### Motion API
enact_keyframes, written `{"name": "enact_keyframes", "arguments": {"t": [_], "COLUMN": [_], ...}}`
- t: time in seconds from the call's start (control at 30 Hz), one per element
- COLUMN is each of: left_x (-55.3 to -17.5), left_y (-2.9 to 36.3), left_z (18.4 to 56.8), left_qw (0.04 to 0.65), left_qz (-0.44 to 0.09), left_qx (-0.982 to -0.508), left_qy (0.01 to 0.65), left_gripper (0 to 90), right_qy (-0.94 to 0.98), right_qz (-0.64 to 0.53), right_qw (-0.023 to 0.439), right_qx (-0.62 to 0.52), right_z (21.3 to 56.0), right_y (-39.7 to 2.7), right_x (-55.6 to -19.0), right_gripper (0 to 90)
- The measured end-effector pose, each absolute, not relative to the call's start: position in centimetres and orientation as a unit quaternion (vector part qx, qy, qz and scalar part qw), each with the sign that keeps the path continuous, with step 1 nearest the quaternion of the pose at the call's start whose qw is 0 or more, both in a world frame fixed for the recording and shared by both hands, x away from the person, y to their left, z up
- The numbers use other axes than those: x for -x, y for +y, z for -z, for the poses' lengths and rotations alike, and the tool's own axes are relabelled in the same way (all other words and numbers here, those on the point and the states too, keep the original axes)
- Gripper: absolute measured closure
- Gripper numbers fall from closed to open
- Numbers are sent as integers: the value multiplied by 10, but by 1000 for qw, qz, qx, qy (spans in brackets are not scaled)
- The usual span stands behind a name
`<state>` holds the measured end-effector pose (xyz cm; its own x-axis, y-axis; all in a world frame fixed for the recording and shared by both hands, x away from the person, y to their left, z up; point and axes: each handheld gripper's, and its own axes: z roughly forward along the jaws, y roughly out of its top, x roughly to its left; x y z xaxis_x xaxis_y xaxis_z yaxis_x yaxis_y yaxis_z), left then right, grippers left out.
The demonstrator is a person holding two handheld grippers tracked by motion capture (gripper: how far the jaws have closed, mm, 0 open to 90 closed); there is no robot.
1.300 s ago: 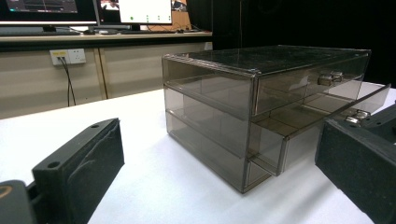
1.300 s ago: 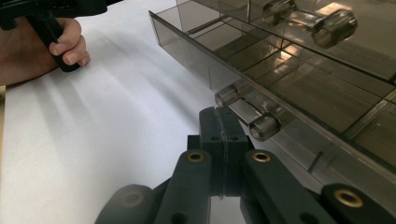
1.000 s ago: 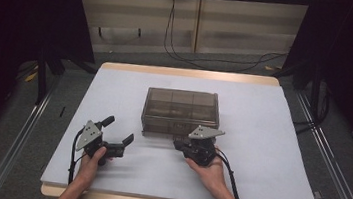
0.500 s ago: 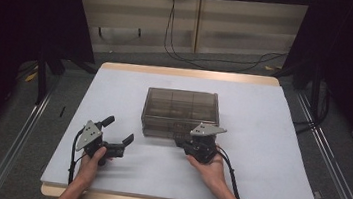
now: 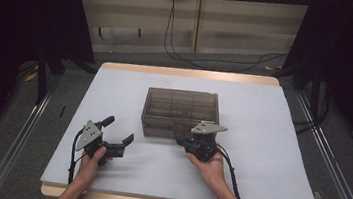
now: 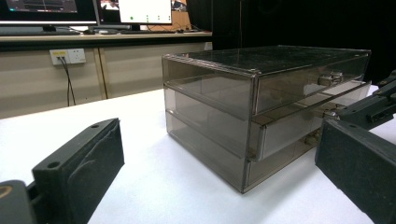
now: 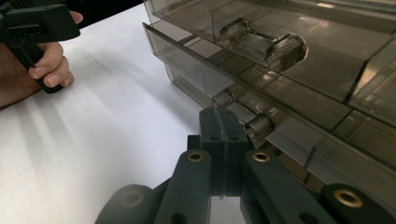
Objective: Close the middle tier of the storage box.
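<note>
Almost nothing has changed in the last second. Both hands keep still, and the see-through box [image 5: 181, 107] sits in the same place, in the middle of the desk [image 5: 263, 119], a bit closer to the far edge than to the near edge.

The right gripper [image 7: 223, 116] is at the near side of the box, and its jaws are pressed together. Their tip is right at the little clear handle [image 7: 259, 126] of the middle drawer [image 6: 289, 128]. I cannot tell if they pinch the handle or just touch it. In the left gripper view this drawer sticks out a little from the box. So the job looks like pulling the drawer open, and it has only just started. The pause may mean the person is getting ready to pull.

The left gripper [image 5: 119, 129] waits near the near left corner of the desk, well apart from the box. Its jaws are wide apart and hold nothing.

Now the count:
- One box.
- Three drawers in it, one on top of the other.
- Two grippers.
- Two hands, one on each gripper.
- One desk.
</note>
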<state>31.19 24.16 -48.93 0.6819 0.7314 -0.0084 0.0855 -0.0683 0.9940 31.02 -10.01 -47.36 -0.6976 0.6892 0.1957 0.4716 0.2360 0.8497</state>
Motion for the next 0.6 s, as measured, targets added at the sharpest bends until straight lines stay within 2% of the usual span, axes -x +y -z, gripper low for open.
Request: {"name": "enact_keyframes", "arguments": {"t": [0.6], "left_x": [-312], "left_y": [242], "left_z": [489], "left_qw": [614], "left_qz": [-263], "left_qx": [-682], "left_qy": [300], "left_gripper": [12], "right_qy": [772], "right_qz": [-494], "right_qw": [116], "right_qx": [-383], "right_z": [475], "right_y": [-102], "right_x": [-315], "right_gripper": [900]}}
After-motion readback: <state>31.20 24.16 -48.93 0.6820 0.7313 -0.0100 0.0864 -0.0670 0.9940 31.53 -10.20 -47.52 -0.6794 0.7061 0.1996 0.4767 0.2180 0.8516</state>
